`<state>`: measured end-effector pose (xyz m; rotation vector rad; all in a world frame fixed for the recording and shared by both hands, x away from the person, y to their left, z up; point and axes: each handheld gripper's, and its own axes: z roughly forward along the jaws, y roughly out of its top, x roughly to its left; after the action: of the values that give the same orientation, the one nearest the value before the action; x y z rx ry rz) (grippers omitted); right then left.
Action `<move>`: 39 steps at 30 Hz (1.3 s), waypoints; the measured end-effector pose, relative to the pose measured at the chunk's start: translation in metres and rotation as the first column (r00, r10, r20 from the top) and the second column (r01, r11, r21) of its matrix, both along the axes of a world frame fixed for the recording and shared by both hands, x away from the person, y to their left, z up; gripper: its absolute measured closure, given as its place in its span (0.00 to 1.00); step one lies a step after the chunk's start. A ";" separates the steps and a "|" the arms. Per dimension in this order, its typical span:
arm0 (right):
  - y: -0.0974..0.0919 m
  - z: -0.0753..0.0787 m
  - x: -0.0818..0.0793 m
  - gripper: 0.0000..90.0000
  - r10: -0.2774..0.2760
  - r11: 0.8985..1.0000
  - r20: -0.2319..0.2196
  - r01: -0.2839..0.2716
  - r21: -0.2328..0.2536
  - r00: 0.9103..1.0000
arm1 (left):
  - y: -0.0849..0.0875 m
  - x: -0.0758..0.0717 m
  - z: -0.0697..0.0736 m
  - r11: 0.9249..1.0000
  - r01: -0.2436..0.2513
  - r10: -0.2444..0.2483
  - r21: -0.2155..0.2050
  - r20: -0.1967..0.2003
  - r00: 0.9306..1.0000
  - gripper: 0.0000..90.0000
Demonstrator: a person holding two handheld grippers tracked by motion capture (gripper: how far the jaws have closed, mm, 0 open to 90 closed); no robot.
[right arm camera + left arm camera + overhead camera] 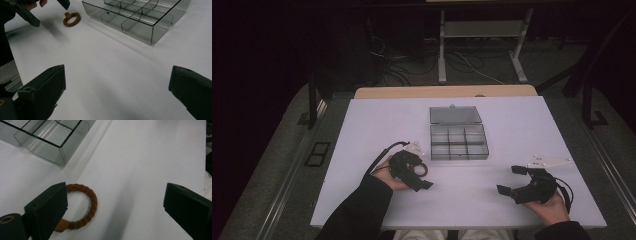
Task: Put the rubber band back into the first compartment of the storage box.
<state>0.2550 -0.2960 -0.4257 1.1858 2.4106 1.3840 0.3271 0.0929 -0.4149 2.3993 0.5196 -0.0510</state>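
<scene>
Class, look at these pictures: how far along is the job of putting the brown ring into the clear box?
Done: the clear plastic compartment box stands with its lid open. In hand: the open left gripper hovers by the brown braided ring, which lies on the white table. Left: grasping and boxing it. The right gripper waits open, empty.

Dark sleeves (362, 210) — black grippers (414, 176)

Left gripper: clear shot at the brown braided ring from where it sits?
Probably yes. The left gripper is open, and the brown braided ring lies flat on the table beside its near jaw, partly under it; nothing else stands between them.
</scene>
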 end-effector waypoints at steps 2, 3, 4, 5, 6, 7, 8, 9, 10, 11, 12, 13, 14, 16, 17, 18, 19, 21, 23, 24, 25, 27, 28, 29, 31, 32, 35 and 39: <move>0.000 0.000 0.000 0.00 0.000 1.000 0.000 0.000 0.001 1.000 | 0.001 0.001 -0.001 1.000 0.001 -0.001 0.006 0.004 1.000 0.08; 0.000 0.000 0.000 0.00 -0.001 1.000 0.000 0.001 0.001 1.000 | 0.001 0.001 -0.002 1.000 0.000 0.000 0.008 0.007 1.000 0.10; 0.000 0.000 0.000 0.00 -0.001 1.000 -0.001 0.001 0.002 1.000 | 0.002 0.002 -0.002 1.000 -0.003 0.003 0.008 0.006 1.000 0.11; 0.000 0.000 0.000 0.00 0.000 1.000 0.000 0.000 0.001 1.000 | 0.002 0.003 -0.003 1.000 0.000 0.000 0.013 0.005 1.000 0.14; 0.000 0.000 0.000 0.00 0.000 1.000 0.000 0.000 0.001 1.000 | 0.003 0.004 -0.003 1.000 0.002 -0.002 0.014 0.007 1.000 0.14; 0.000 0.000 0.000 0.00 0.000 1.000 -0.001 0.000 0.000 1.000 | 0.003 0.004 -0.004 1.000 -0.001 0.001 0.012 0.007 1.000 0.15; 0.000 0.000 0.000 0.00 0.001 1.000 0.000 -0.001 0.001 1.000 | 0.004 0.004 -0.004 1.000 -0.007 0.007 0.012 0.002 1.000 0.15; 0.000 0.000 0.000 0.00 0.001 1.000 0.000 -0.001 0.000 1.000 | 0.004 0.005 -0.004 1.000 0.001 -0.001 0.020 0.003 1.000 0.16; 0.000 0.000 0.000 0.00 0.002 1.000 0.001 -0.002 0.000 1.000 | 0.004 0.005 -0.005 1.000 0.001 -0.002 0.022 0.002 1.000 0.18; 0.000 0.000 0.000 0.00 0.001 1.000 0.000 -0.001 0.001 1.000 | 0.004 0.005 -0.006 1.000 0.001 -0.001 0.022 0.000 1.000 0.19; 0.000 0.000 0.000 0.00 0.001 1.000 -0.001 -0.001 0.002 1.000 | 0.004 0.006 -0.006 1.000 0.007 -0.007 0.027 0.002 1.000 0.21; 0.000 0.000 0.000 0.00 0.001 1.000 -0.002 -0.001 0.001 1.000 | 0.004 0.006 -0.007 1.000 0.007 -0.007 0.028 0.001 1.000 0.22; 0.000 0.000 0.000 0.00 0.001 1.000 -0.002 -0.001 0.002 1.000 | 0.004 0.006 -0.008 1.000 0.004 -0.004 0.029 0.002 1.000 0.24; 0.000 0.000 0.000 0.00 0.001 1.000 -0.003 -0.001 0.002 1.000 | 0.005 0.007 -0.009 0.999 0.013 -0.012 0.032 -0.005 1.000 0.27; 0.000 0.000 0.000 0.00 0.003 1.000 -0.003 -0.003 0.002 1.000 | 0.005 0.008 -0.010 0.999 0.014 -0.014 0.033 -0.007 1.000 0.29; 0.000 0.000 0.000 0.00 0.004 1.000 -0.002 -0.004 0.001 1.000 | 0.005 0.008 -0.010 0.999 0.015 -0.015 0.033 -0.010 1.000 0.31; 0.000 0.000 0.000 0.00 0.004 1.000 -0.002 -0.004 0.001 1.000 | 0.005 0.008 -0.011 0.999 0.016 -0.016 0.033 -0.011 1.000 0.33; 0.000 0.000 0.000 0.00 0.004 1.000 -0.002 -0.004 0.001 1.000 | 0.005 0.008 -0.012 0.999 0.017 -0.016 0.039 -0.011 1.000 0.36; 0.000 -0.001 0.000 0.00 0.004 1.000 -0.002 -0.004 0.001 1.000 | 0.005 0.008 -0.013 0.999 0.023 -0.022 0.049 -0.006 1.000 0.38; 0.000 -0.001 0.000 0.00 0.003 1.000 -0.001 -0.003 0.001 1.000 | 0.005 0.008 -0.013 0.998 0.024 -0.024 0.055 -0.006 1.000 0.39; 0.000 -0.001 0.000 0.00 0.004 1.000 0.000 -0.004 0.001 1.000 | 0.005 0.008 -0.013 0.998 0.023 -0.023 0.054 -0.006 1.000 0.40; 0.000 -0.001 0.000 0.00 0.004 1.000 0.000 -0.004 0.001 1.000 | 0.004 0.008 -0.014 0.998 0.019 -0.019 0.056 -0.002 1.000 0.43; 0.000 -0.001 0.000 0.00 0.004 1.000 0.000 -0.004 0.000 1.000 | 0.005 0.008 -0.014 0.998 0.021 -0.021 0.060 -0.001 1.000 0.45; 0.000 -0.001 0.000 0.00 0.004 1.000 0.000 -0.004 0.000 1.000 | 0.005 0.008 -0.015 0.998 0.018 -0.018 0.061 -0.001 1.000 0.47; 0.000 -0.001 0.000 0.00 0.005 1.000 0.000 -0.005 -0.001 1.000 | 0.005 0.008 -0.015 0.997 0.022 -0.023 0.067 0.004 1.000 0.50; 0.000 -0.001 0.000 0.00 0.005 1.000 0.000 -0.005 0.000 1.000 | 0.004 0.008 -0.016 0.997 0.016 -0.016 0.074 0.005 1.000 0.52; 0.000 -0.001 0.000 0.00 0.005 1.000 0.003 -0.005 -0.001 1.000 | 0.005 0.009 -0.017 0.996 0.016 -0.017 0.087 0.011 1.000 0.57; 0.001 -0.002 0.001 0.00 0.004 1.000 0.004 -0.004 -0.003 1.000 | 0.006 0.010 -0.017 0.996 0.011 -0.012 0.089 0.020 1.000 0.64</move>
<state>0.2558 -0.2952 -0.4275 1.1775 2.4125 1.3822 0.3370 0.0988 -0.4321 2.4873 0.5083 -0.0080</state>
